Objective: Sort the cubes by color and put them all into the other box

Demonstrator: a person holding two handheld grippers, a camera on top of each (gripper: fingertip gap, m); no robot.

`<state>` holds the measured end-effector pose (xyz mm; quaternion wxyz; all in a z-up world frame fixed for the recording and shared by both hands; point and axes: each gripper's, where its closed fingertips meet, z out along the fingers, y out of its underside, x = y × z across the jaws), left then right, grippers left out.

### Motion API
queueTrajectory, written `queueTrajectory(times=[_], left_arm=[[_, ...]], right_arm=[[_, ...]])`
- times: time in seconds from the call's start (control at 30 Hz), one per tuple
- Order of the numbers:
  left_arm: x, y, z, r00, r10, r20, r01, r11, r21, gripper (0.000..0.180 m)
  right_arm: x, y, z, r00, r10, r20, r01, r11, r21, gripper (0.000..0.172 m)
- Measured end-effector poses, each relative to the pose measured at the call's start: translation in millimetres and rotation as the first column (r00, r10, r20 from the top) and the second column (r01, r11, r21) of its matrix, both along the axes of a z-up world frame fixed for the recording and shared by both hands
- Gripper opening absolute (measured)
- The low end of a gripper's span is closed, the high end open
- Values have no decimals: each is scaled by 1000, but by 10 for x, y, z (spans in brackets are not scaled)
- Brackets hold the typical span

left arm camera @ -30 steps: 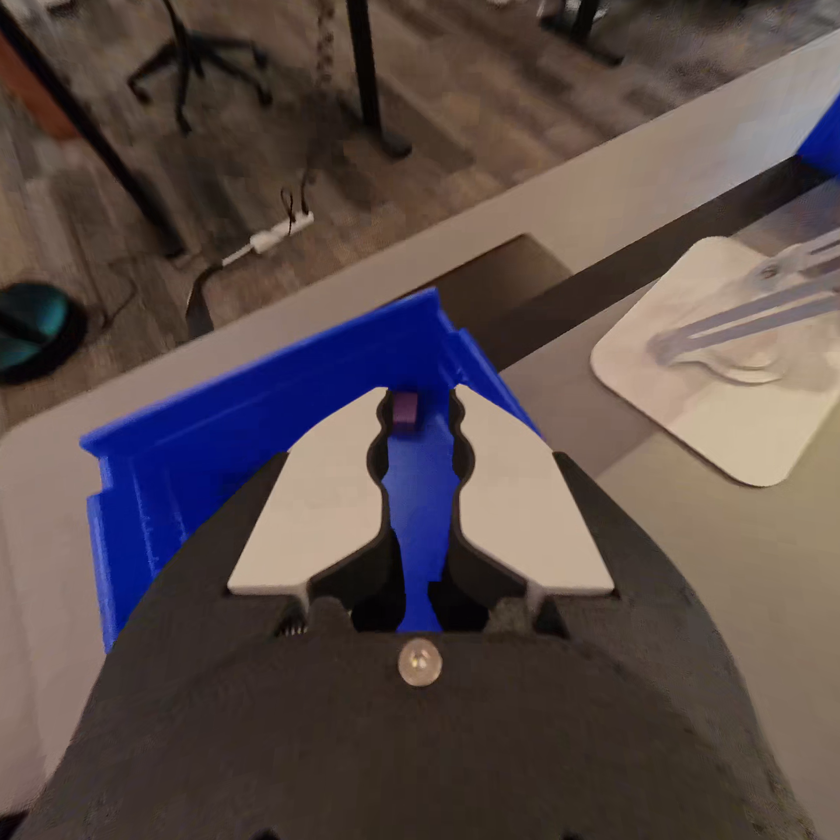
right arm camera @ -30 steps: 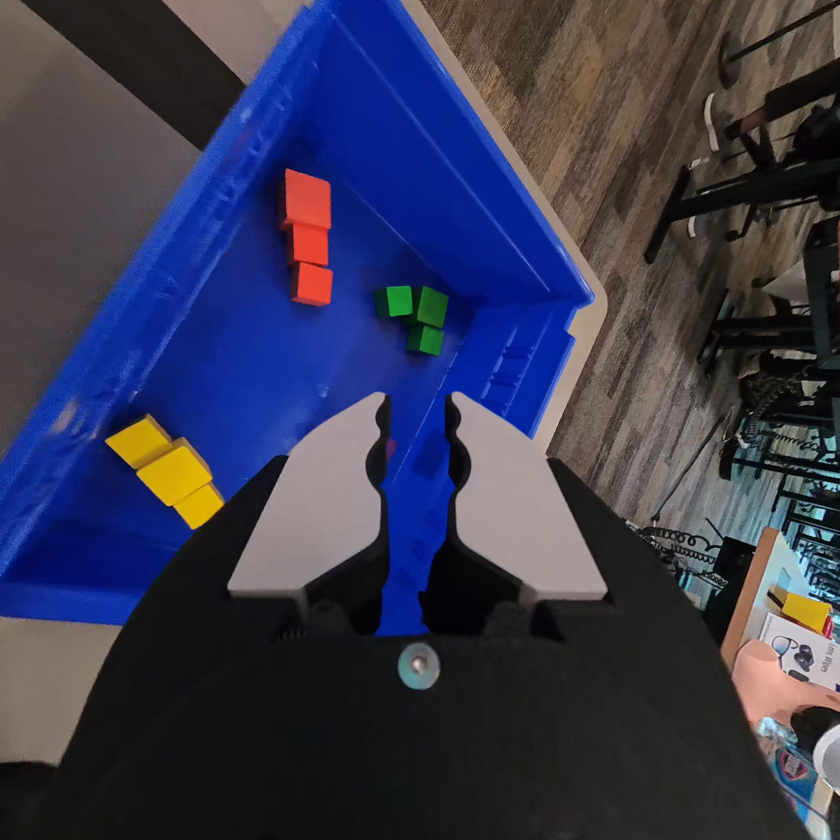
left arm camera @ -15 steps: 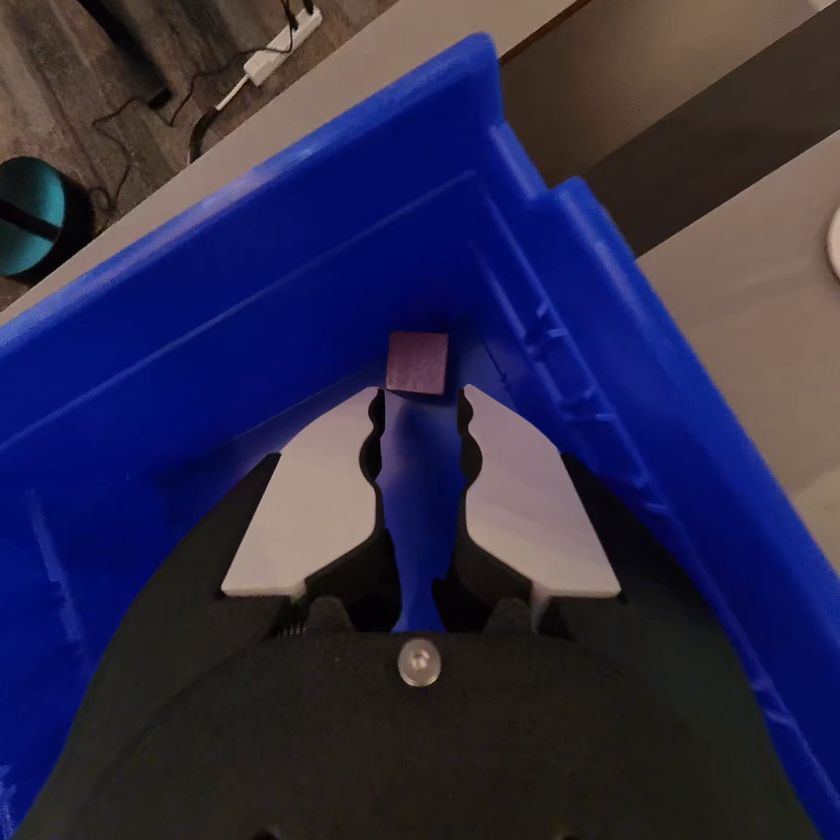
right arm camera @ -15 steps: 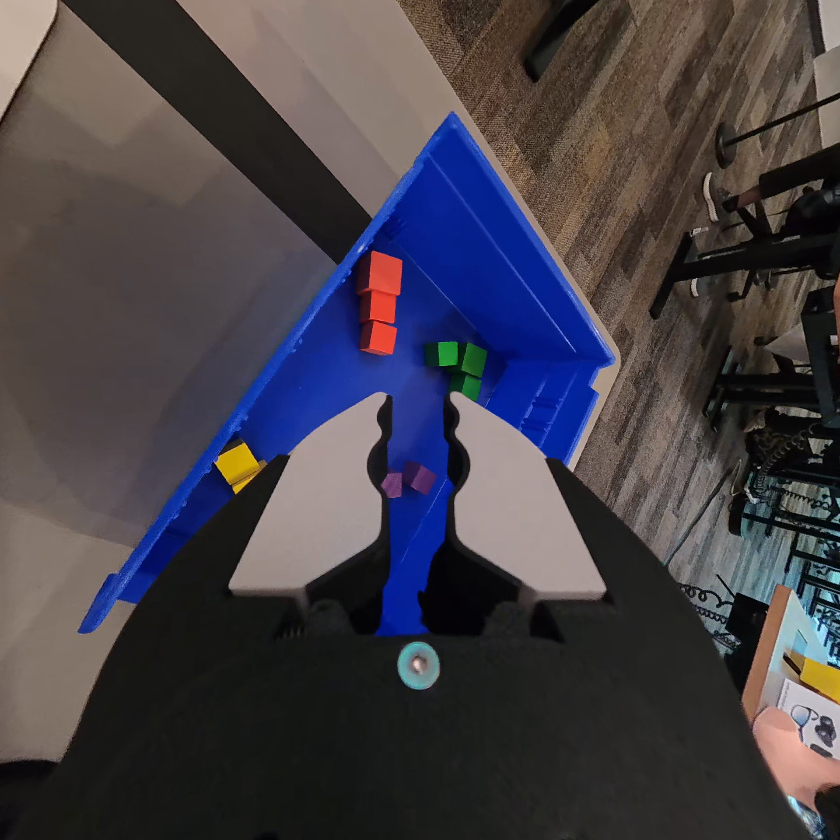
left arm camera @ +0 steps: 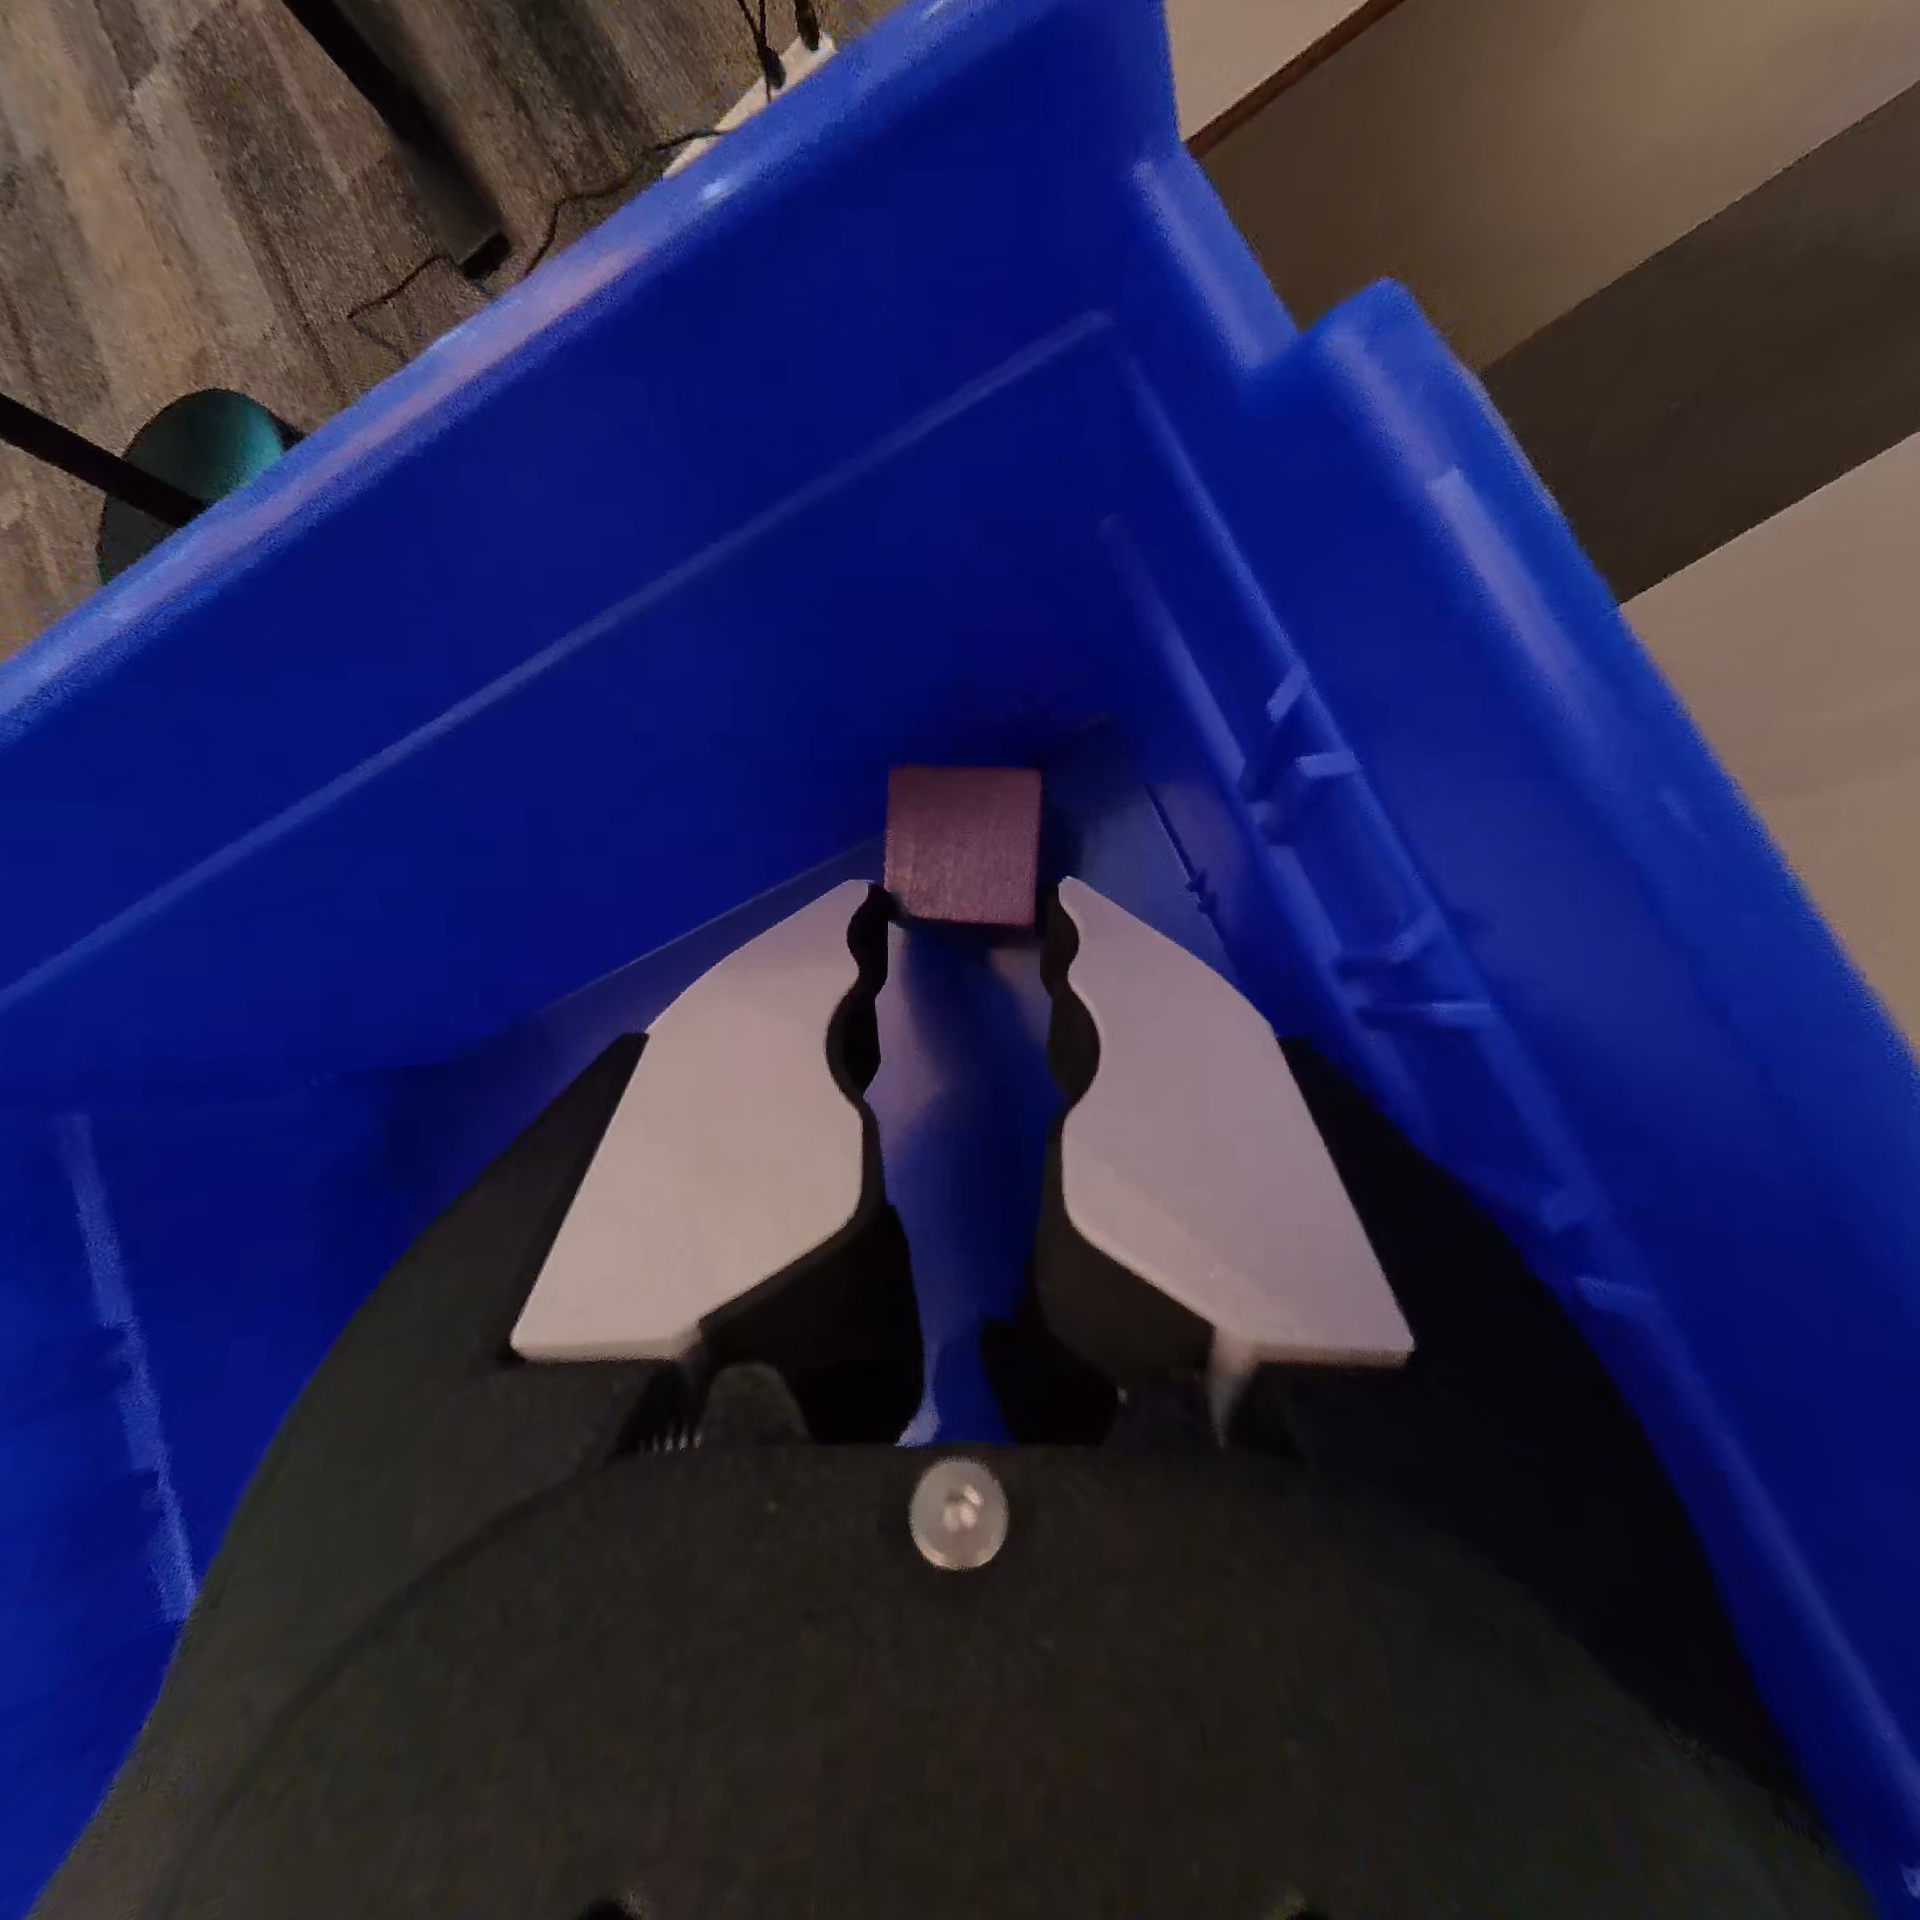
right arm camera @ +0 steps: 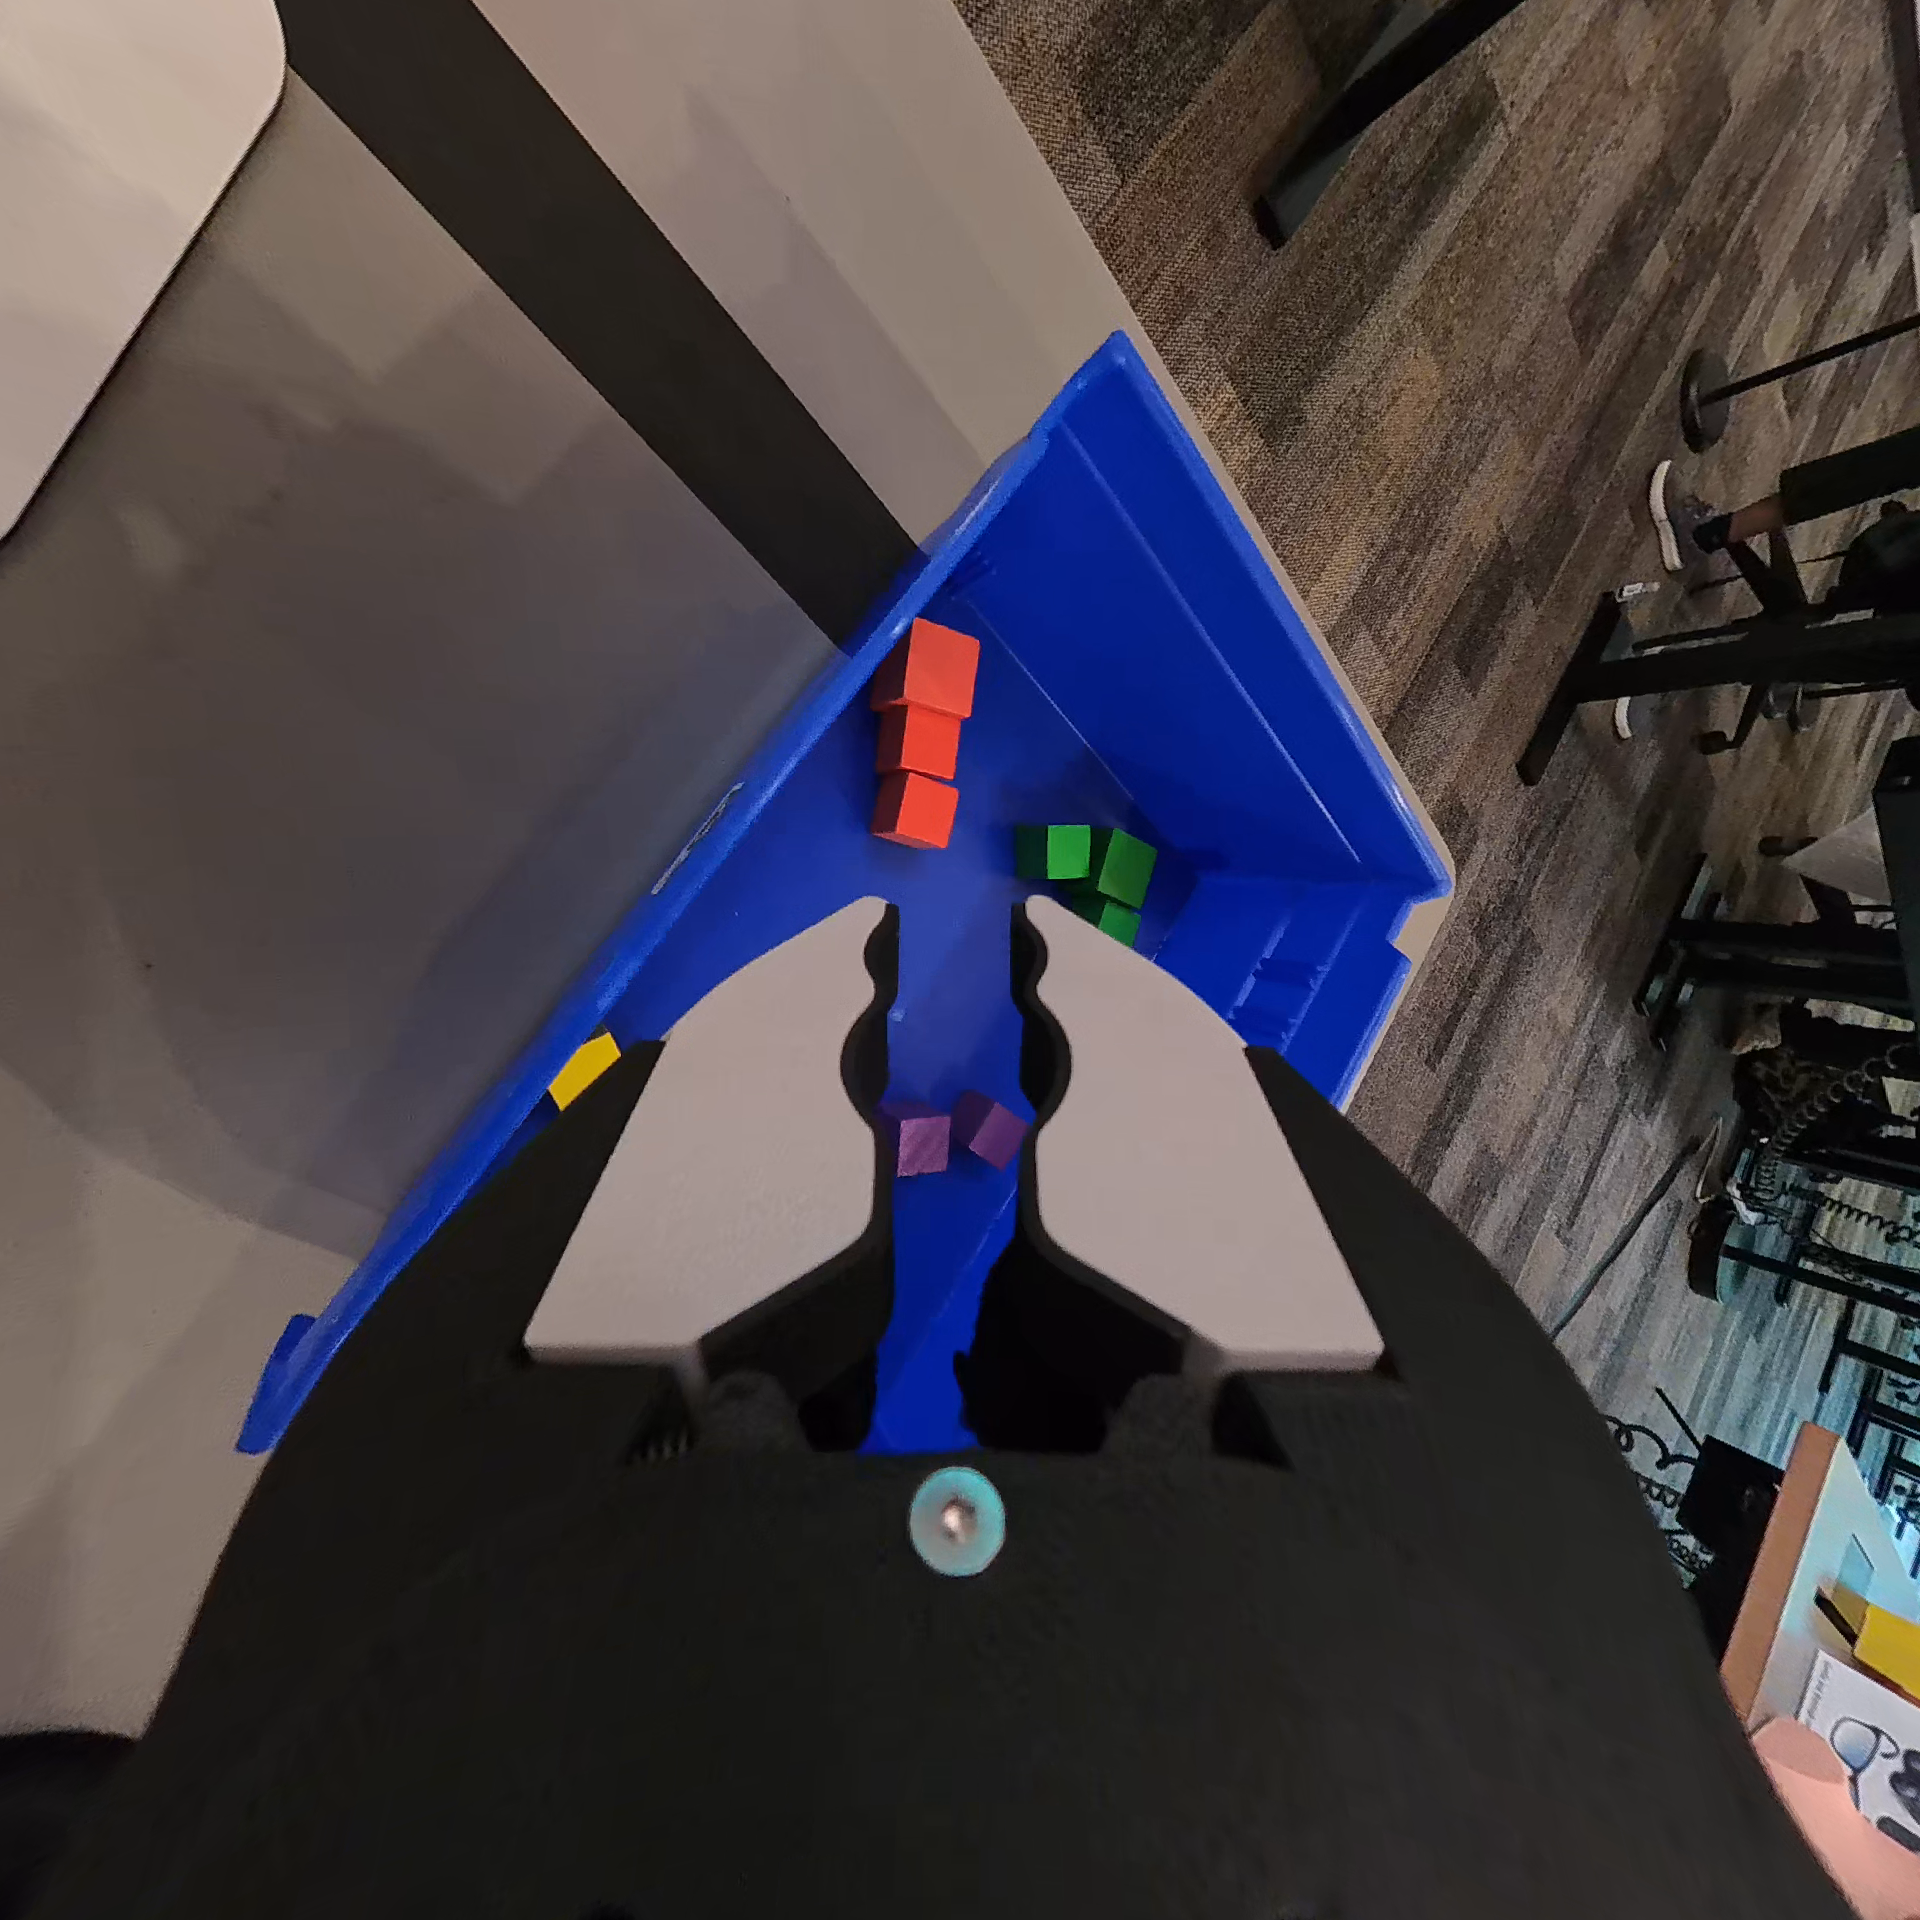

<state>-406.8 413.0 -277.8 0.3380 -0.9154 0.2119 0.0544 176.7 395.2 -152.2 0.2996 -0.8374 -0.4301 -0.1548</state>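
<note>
Facing camera squarely, purple cube (left arm camera: pixel 963 844)

Left gripper (left arm camera: pixel 961 914) and right gripper (right arm camera: pixel 954 914), fingers parted, nothing clamped.

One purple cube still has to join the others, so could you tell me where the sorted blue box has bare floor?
In the blue plastic box, floor is bare between the red wooden cubes, green cubes and two purple cubes, under the open right gripper. The green corner is crowded.

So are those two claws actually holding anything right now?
No. The left gripper is open around a purple cube; the right gripper hangs open over the sorted box.
</note>
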Motion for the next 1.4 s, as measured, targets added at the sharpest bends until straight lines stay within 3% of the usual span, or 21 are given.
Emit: queueTrajectory(times=[0.03,0.27,0.47,0.63,0.73,0.8,0.87,0.93,1.1,1.23,1.4], left_arm=[[-14,-8,18,1000,5,-4,-5,1000,0,28],[-196,-112,518,995,53,88,-63,992,105,28],[66,-400,1540,946,-135,296,38,949,312,28],[658,-926,2428,803,-430,412,205,849,487,28],[1208,-1227,2741,716,-582,386,326,768,552,28],[1636,-1412,2812,646,-669,369,418,714,562,28],[2097,-1623,2794,531,-752,391,521,653,550,28],[2504,-1814,2693,416,-804,425,613,593,521,28],[3075,-2164,2492,167,-811,561,739,479,473,28],[3236,-2278,2301,117,-793,598,802,431,414,27],[3363,-2352,2244,67,-772,632,816,407,410,27]], right_arm=[[-18,-5,1,1000,7,-2,-7,1000,-1,20],[-219,-52,186,995,87,-39,-84,994,67,19],[-723,-282,707,940,326,-104,-289,919,269,21],[-1390,-780,1198,781,611,-130,-490,728,479,22],[-1818,-1158,1362,627,761,-166,-569,593,570,25],[-2040,-1345,1382,554,814,-173,-598,534,598,29],[-2210,-1512,1397,488,864,-121,-620,441,649,31],[-2316,-1601,1396,466,883,-63,-623,378,685,34],[-2440,-1815,1354,389,918,77,-662,220,717,40],[-2507,-1982,1282,330,930,159,-709,133,692,43],[-2576,-2091,1149,282,937,206,-760,87,644,43]])
